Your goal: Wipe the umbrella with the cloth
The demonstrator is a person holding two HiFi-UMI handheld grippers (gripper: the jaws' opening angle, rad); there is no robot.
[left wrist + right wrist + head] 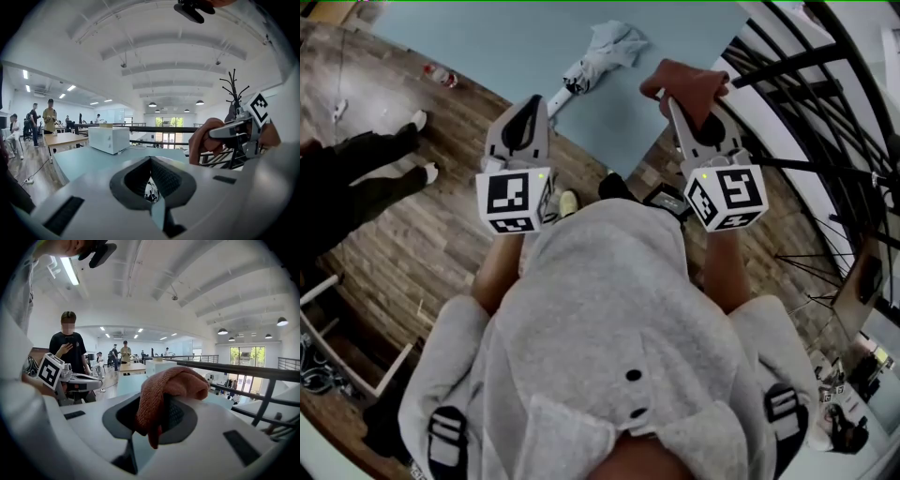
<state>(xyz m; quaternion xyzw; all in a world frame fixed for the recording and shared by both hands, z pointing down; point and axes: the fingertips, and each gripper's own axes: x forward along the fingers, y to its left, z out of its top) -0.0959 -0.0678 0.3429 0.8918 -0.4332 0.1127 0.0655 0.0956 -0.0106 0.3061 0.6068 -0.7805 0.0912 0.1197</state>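
Head view: you stand on the wood-plank floor at the near corner of the pale blue bench, one tool in each hand.

- The folded light grey fabric umbrella lies on the bench top, with its white handle end turned toward you.
- The handle end shows just beyond the tip of the left tongs. From this view you cannot tell whether they touch.
- The right tongs are raised to the right of the umbrella, apart from it, and carry the rust-brown terry cloth.

Left gripper view: the left tongs are pressed together with nothing pinched.
- Ahead of them is the bench top, with a white box-shaped appliance standing on it.
- Your right hand and its tool show at the right edge.

Right gripper view: the right tongs are pinching the cloth.
- The cloth is bunched over the tips, and one fold hangs down between the jaws.
- A black metal railing runs off to the right.
- A person in a black T-shirt stands at the left, behind your left tool.
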